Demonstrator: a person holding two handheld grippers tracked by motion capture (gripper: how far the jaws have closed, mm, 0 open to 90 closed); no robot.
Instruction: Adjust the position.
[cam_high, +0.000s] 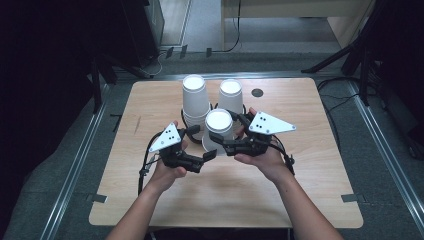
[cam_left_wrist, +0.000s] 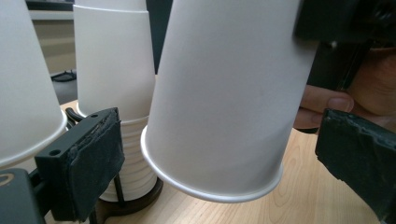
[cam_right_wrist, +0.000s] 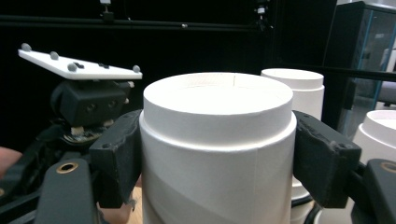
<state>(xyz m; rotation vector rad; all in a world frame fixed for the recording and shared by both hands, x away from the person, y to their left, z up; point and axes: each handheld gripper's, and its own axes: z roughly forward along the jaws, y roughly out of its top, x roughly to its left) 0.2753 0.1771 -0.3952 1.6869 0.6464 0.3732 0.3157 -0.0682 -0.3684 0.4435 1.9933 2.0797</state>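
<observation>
Above the table, right hand-held gripper clamps upturned cup.

A: The left tool and right tool: what do they look like?

B: Black bodies, foam-padded black jaws, a dotted grey three-cornered plate on top of each, and black cables trailing behind. Forearms bare.

Two stacks of upturned white paper cups crowd the far middle of the light wooden table, whose near half offers passage.
</observation>
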